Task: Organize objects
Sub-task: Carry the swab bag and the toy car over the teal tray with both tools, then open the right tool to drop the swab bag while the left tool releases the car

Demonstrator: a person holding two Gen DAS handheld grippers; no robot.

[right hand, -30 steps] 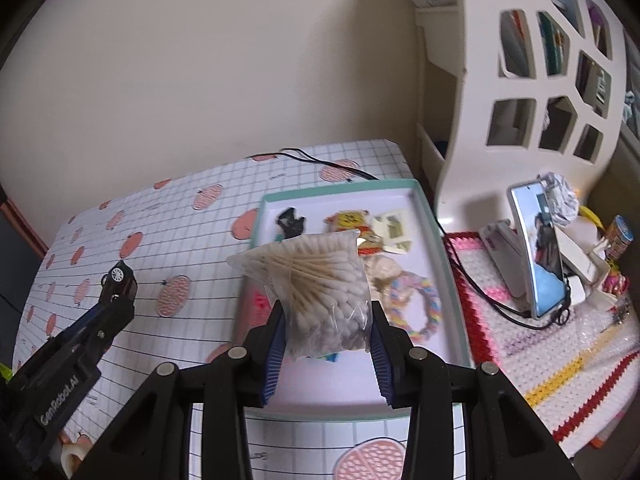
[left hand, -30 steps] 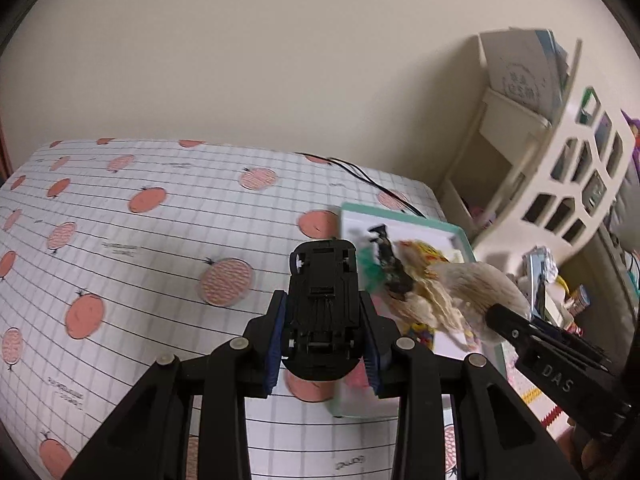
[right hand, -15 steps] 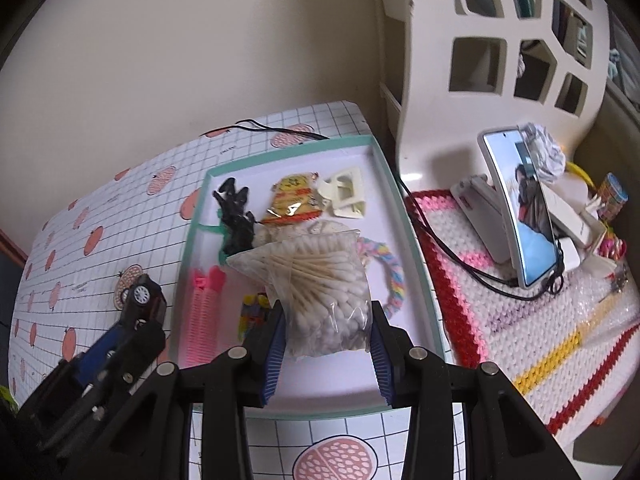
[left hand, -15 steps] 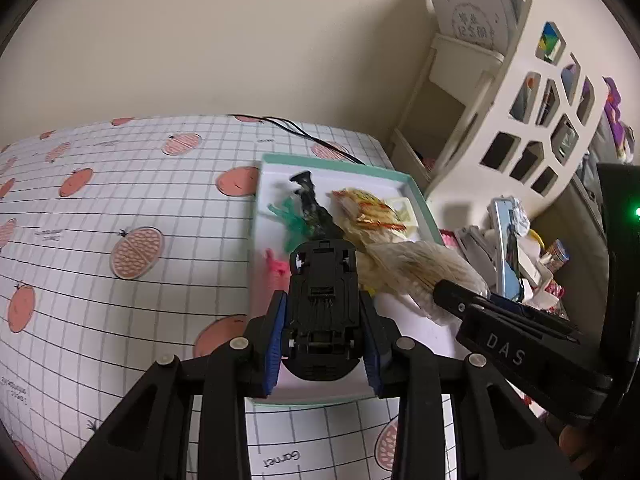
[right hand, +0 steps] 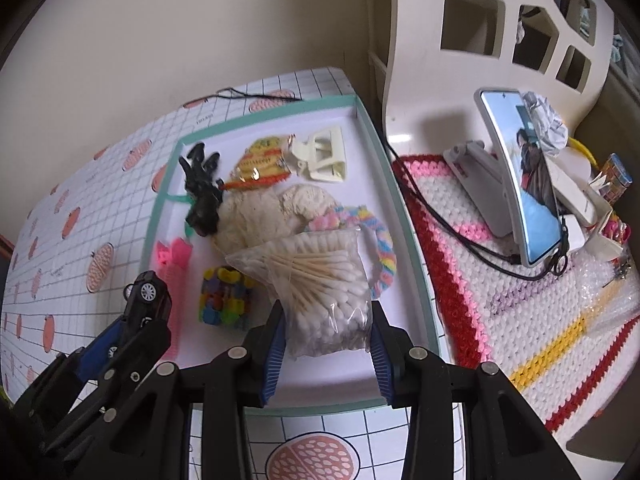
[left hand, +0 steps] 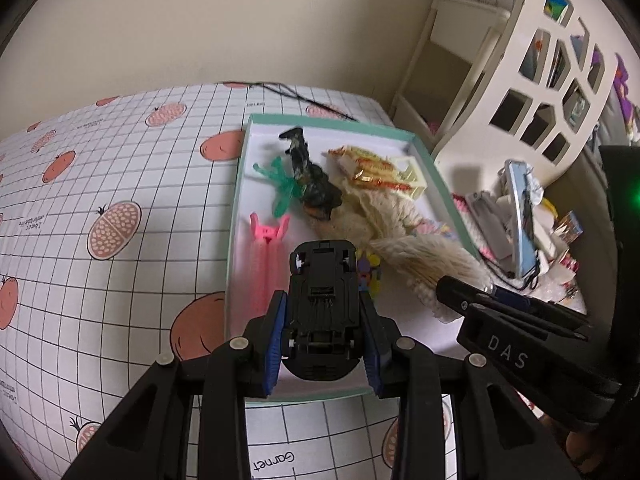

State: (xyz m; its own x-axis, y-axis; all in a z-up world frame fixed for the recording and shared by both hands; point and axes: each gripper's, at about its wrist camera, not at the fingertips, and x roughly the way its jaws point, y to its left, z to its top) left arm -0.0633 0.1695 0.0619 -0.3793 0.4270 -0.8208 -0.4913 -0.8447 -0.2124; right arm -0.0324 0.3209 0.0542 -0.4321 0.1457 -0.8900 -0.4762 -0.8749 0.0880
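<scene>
Two loads hang over the tray (right hand: 404,216): left gripper (left hand: 323,330) jaws clamp the rigid toy car (left hand: 323,300) sidewise; right gripper (right hand: 327,342) jaws pinch the soft, slippery cotton-swab bag (right hand: 320,292) low.

tray (right hand: 416,280) far half crowded with toys, bare white floor (right hand: 344,376) near front rim, shelf unit (right hand: 500,20) close beside right

A phone (right hand: 520,176) leans upright on a white stand (right hand: 476,168) upon a crocheted mat (right hand: 520,304) striped pink, red, white and yellow, with a black cable (right hand: 452,228) trailing across it. Behind rises a cream shelf unit (right hand: 500,20) with cut-out openings, against a plain beige wall (right hand: 180,32). The desk (left hand: 100,168) wears a white grid-patterned cover printed with pink fruit.
</scene>
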